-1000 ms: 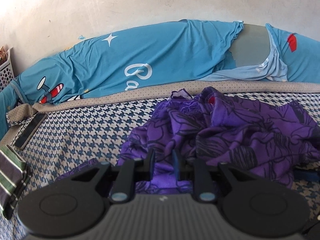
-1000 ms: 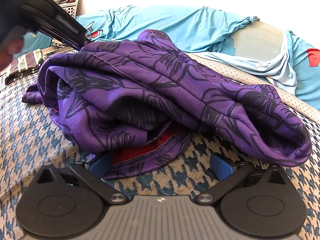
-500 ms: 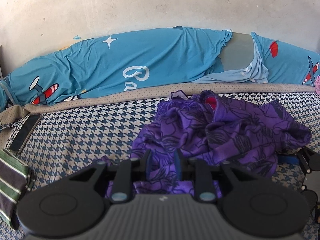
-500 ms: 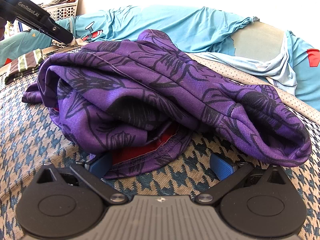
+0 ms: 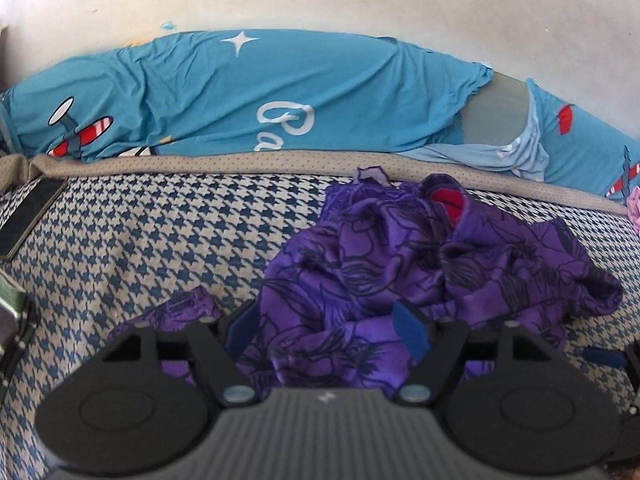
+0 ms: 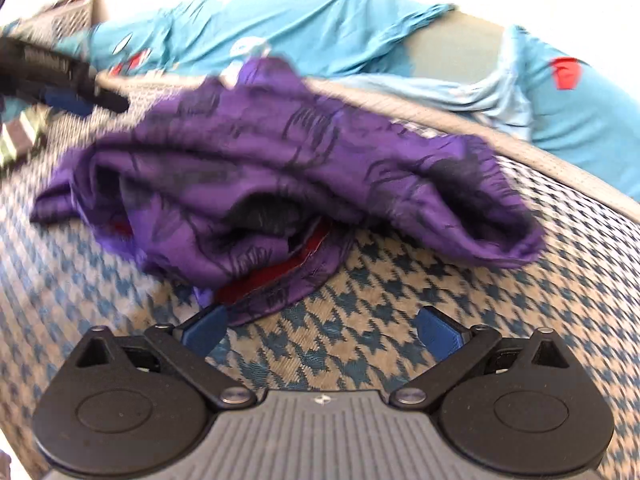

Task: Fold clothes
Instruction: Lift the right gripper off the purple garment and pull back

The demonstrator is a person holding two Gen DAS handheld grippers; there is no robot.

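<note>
Two grippers open at one purple heap

Left gripper (image 5: pixel 326 330): angled down over the near edge of the garment (image 5: pixel 420 272), jaws just spread wide, blue pads apart with purple cloth lying between them, not pinched. Seen from the right camera as a dark bar (image 6: pixel 68 84) at the upper left, tip at the heap's far corner.

Right gripper (image 6: pixel 320 326): angled down at the bedspread (image 6: pixel 360 360), jaws wide. Left pad against the red-lined hem (image 6: pixel 272 280); right pad over bare houndstooth. Nothing gripped. View blurred.

Garment: crumpled in a heap on the bed, purple with dark floral lines, red lining showing at the top fold (image 5: pixel 446 200) and under the near edge. Lies between both grippers, short of the grey piping (image 5: pixel 240 160) at the bed's far side.

Around: long blue pillow (image 5: pixel 240 92) with star, planes and white script against the wall; second blue pillow (image 5: pixel 576 136) to its right, grey patch between. Phone (image 5: pixel 28 220) flat at the bed's left edge. Striped cloth (image 5: pixel 16 320) at far left. Pink scrap (image 5: pixel 634 208) at far right. White basket (image 6: pixel 76 10) at the upper left, blurred. Nothing over the heap.
</note>
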